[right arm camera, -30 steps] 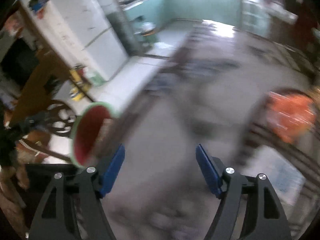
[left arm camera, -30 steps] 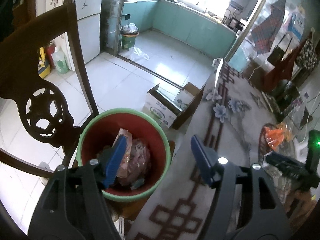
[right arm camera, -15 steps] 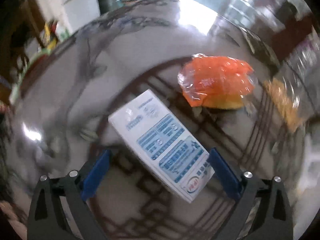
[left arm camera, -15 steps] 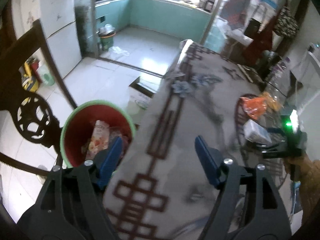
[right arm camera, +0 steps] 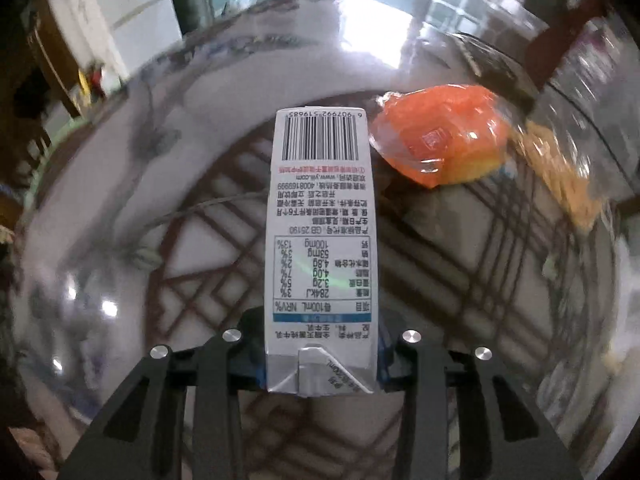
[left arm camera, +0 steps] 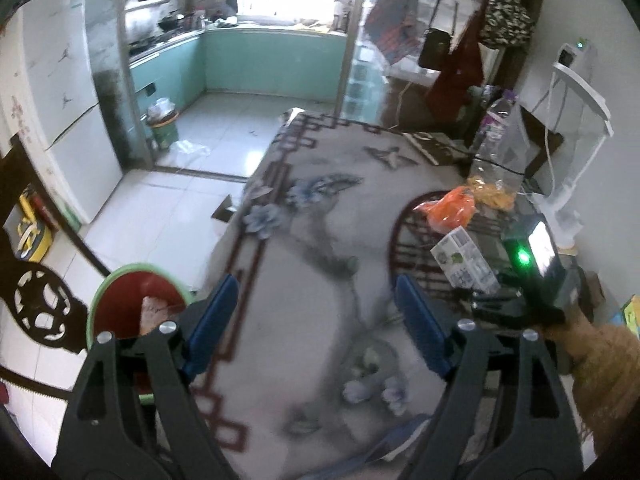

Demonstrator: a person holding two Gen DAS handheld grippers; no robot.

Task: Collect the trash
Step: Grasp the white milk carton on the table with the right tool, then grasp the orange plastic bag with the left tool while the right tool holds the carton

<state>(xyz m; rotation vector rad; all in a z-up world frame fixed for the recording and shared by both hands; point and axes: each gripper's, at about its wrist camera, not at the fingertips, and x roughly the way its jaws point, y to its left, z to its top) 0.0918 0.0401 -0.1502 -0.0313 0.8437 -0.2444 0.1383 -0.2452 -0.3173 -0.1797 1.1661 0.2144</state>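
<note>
right fingers (right arm camera: 320, 364) clamp one milk carton (right arm camera: 322, 240); left fingers (left arm camera: 316, 320) spread wide, empty.

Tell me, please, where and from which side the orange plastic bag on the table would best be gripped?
Grip the crumpled upper bulge of the orange plastic bag, coming from above and from its near side. It lies loose and puffed on the table, so its folds should pinch easily. The milk carton in the right gripper sits close to its left, crowding that side.

1 milk carton (right arm camera: 322, 248), 1 orange bag (right arm camera: 440, 136), 1 yellow bag (right arm camera: 560, 172), 1 bin (left arm camera: 120, 304), 1 bottle (left arm camera: 494, 136).
</note>
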